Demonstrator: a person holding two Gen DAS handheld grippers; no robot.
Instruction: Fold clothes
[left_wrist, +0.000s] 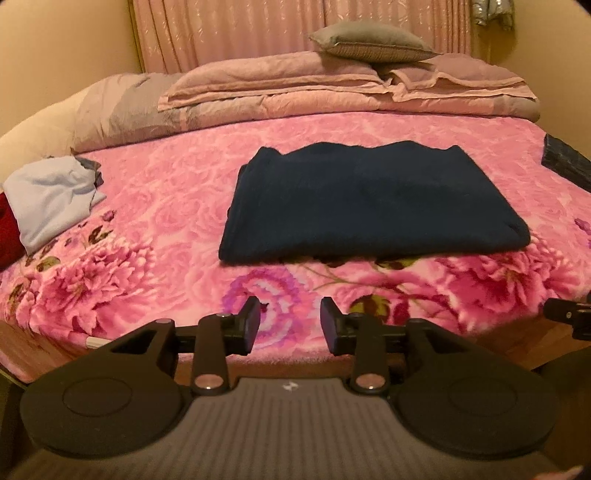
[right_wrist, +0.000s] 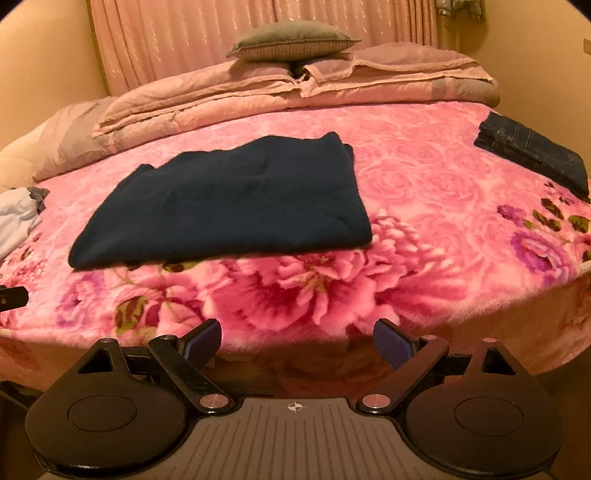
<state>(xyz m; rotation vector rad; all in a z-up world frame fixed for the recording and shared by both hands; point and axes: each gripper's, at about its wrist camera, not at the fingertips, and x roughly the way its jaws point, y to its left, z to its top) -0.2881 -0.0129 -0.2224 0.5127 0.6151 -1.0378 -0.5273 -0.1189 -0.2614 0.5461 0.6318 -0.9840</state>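
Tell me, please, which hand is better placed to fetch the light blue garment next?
Probably left: the light blue garment lies well inside its view, while the right view shows only its edge. Left tongs are open and empty.

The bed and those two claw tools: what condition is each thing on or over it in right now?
Dark blue garment: folded flat, lying mid-bed, untouched.
Light blue garment: crumpled, unfolded, at the left edge.
Jeans: folded, at the right edge.
Grey pillow: resting on the stacked bedding.
Left gripper: open, empty.
Right gripper: wide open, empty.
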